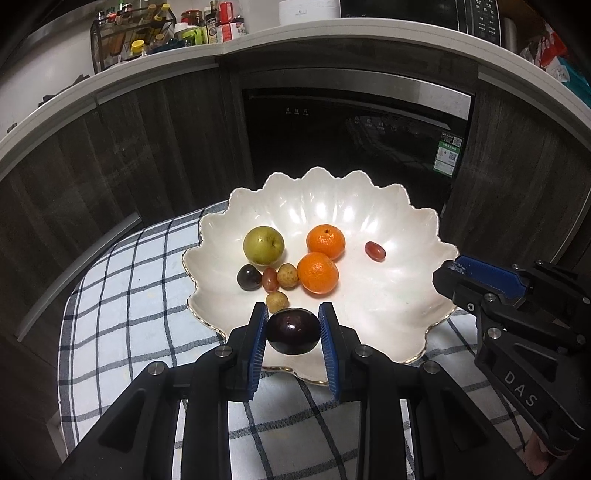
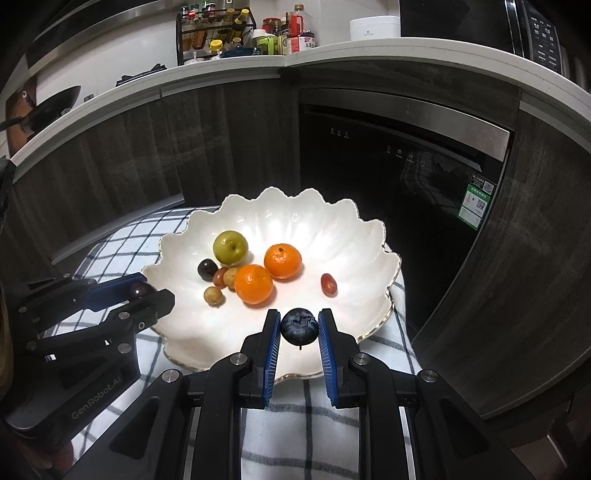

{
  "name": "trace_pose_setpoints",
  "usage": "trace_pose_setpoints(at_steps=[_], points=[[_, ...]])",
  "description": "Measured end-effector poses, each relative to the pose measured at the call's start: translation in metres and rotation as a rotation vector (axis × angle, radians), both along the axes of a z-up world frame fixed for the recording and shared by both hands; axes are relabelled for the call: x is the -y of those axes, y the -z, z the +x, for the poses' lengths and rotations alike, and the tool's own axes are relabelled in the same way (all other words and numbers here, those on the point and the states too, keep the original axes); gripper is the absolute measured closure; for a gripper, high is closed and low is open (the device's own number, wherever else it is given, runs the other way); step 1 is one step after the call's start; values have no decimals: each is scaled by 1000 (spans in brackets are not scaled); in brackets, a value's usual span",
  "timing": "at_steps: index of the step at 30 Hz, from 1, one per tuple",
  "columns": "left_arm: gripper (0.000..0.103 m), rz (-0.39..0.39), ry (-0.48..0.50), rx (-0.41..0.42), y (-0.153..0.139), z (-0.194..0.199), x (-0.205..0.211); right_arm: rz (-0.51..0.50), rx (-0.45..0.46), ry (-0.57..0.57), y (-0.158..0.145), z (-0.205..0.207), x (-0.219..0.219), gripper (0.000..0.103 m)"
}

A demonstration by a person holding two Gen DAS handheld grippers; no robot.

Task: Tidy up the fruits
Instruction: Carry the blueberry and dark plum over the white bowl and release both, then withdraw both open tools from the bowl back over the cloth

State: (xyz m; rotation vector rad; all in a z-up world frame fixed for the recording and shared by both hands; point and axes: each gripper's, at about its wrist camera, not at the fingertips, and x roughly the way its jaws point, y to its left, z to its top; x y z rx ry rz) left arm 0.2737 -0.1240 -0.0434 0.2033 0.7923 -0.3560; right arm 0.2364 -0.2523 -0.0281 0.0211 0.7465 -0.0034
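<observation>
A white scalloped bowl (image 1: 388,332) sits on a checked cloth. It holds a green pear (image 1: 263,245), two mandarins (image 1: 317,272), a dark cherry (image 1: 248,277), red grapes (image 1: 375,251) and small tan fruits (image 1: 277,301). My left gripper (image 1: 293,332) is shut on a dark plum (image 1: 293,331) above the bowl's near rim. My right gripper (image 2: 298,328) is shut on a blueberry (image 2: 299,327) above the bowl's near right rim. The bowl (image 2: 351,236) and its fruit also show in the right wrist view, with the left gripper (image 2: 142,290) at the bowl's left edge.
The blue-checked cloth (image 1: 122,295) covers a small table. Dark wood cabinets and a black dishwasher (image 1: 354,140) stand behind. A white counter above carries a spice rack (image 1: 129,33) and jars. The right gripper's body (image 1: 517,321) is at the bowl's right edge.
</observation>
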Motion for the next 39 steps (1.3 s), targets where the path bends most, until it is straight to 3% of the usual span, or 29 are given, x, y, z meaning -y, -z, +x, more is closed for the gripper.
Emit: trace_pose_setpoints(at_steps=[13,17,19,20,21,24,27,33,39], points=[[73,11,-5,-29,12,11,0,10,-31,-3,11,17,1,80],[64,8,-11,-27,13,11,-2,18,-43,-1,14,19,0,80],[54,13,-18,-27,13,11,-3,18,-50,-5,16,19,-1,79],[49,12,-23,-24,12,11,-3,13,-53,-5,16,19,-1,74],[46,14,-28,-20,12,11,-4,9,-53,-2,17,19,-1,61],[41,25,-43,-13,11,11,-7,-5,-29,29,14,16,0,36],[31,31,-66,-7,9,11,-12,-16,-10,62,10,13,3,25],[18,23,-100,-3,5,11,-19,-13,-7,82,8,12,6,21],[13,16,-119,2,1,8,-25,-9,-3,83,5,9,6,21]])
